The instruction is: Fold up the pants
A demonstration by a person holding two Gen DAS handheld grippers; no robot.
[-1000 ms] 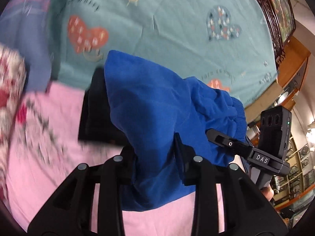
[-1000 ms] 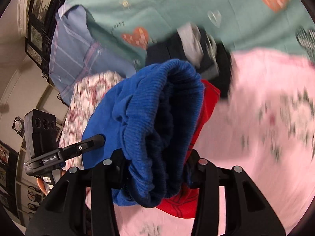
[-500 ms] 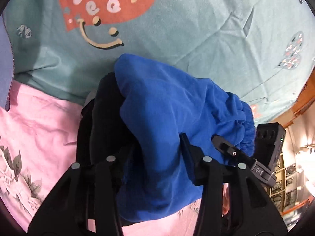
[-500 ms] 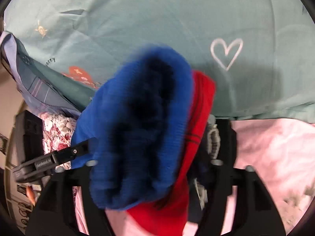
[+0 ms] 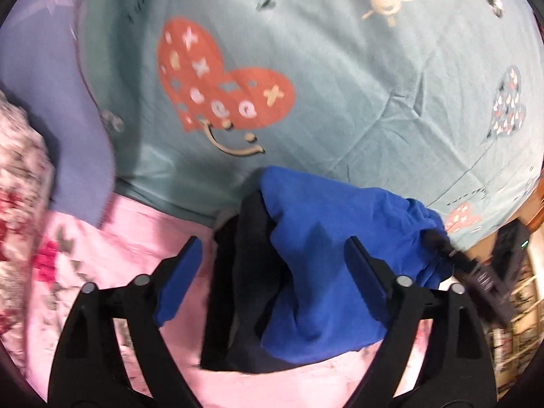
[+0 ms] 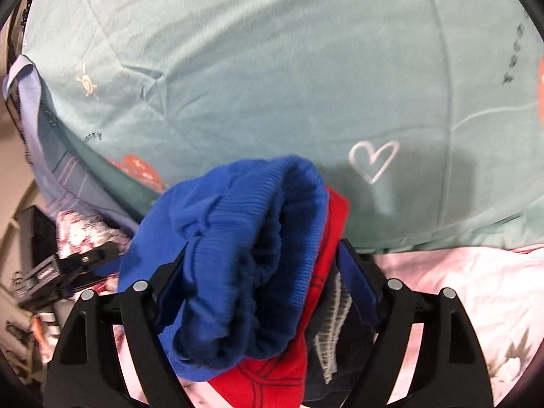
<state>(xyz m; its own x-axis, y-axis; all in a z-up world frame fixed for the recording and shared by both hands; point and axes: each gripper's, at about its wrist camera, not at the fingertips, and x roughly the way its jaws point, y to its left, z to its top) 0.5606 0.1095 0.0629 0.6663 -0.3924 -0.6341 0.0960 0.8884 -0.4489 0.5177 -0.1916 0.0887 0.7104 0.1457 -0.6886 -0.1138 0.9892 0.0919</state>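
Observation:
The folded blue pants lie on top of a stack of folded clothes, over a black garment in the left wrist view. In the right wrist view their ribbed waistband rests on a red garment. My left gripper is open, its jaws wide apart on either side of the stack. My right gripper is also open, its jaws standing apart around the waistband end.
The stack sits on a pink floral sheet at the edge of a teal bedcover with heart prints. A lilac cloth and a floral pillow lie at the left. Shelves stand at the far right.
Both grippers have opened and let go of the blue pants, which now rest on the stack. Both have pulled back a little, showing more of the teal bedcover.

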